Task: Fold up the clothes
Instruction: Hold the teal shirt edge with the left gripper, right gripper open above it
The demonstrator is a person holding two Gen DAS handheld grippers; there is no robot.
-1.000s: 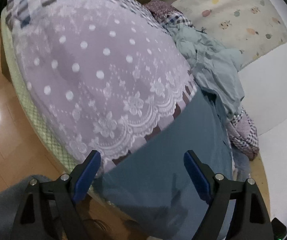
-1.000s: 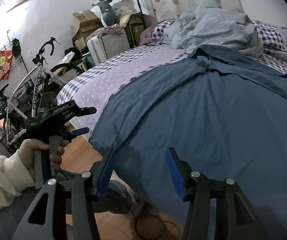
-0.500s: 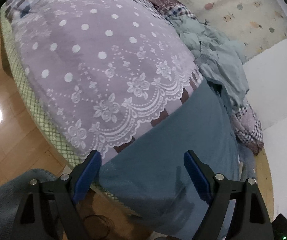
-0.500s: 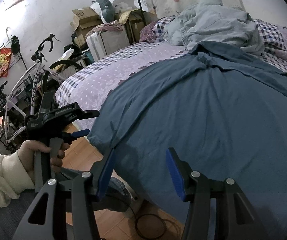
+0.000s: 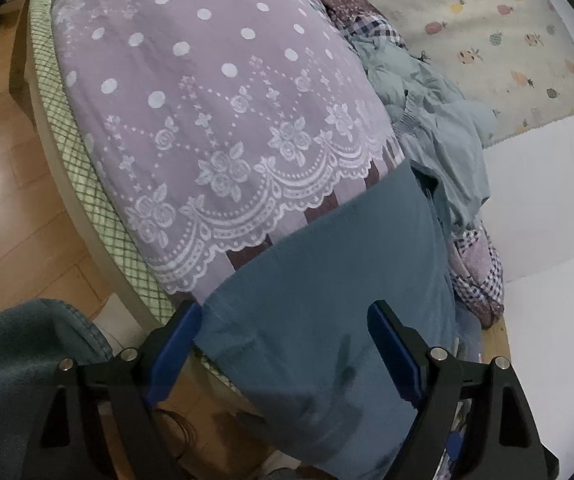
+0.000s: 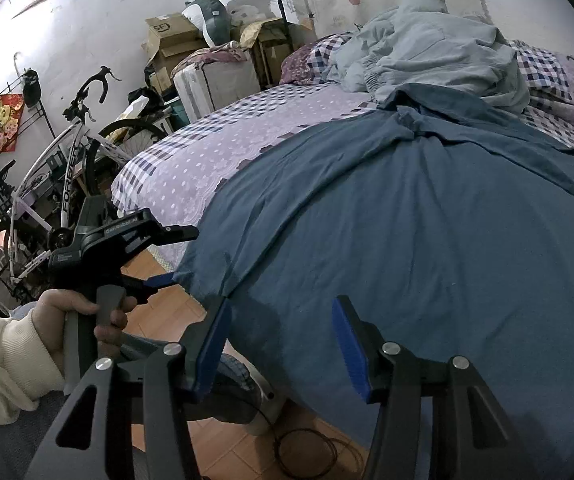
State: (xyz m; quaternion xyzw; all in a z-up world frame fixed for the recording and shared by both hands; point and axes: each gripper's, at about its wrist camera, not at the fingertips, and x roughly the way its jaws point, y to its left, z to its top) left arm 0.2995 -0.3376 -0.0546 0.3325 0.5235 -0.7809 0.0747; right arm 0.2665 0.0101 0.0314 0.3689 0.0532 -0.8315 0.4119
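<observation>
On my left, the left hand-held gripper (image 5: 283, 332) has closed in on the near-left corner of the dark blue garment (image 6: 427, 232) over the last second; its jaws are spread wide with nothing held, the left pad at the hem edge. The garment lies spread flat on the bed (image 6: 191, 160), its hem draping over the near edge. To the right, the right hand-held gripper (image 6: 283, 332) has barely shifted, equally wide and empty over the hem. I judge a hem grasp is near.
</observation>
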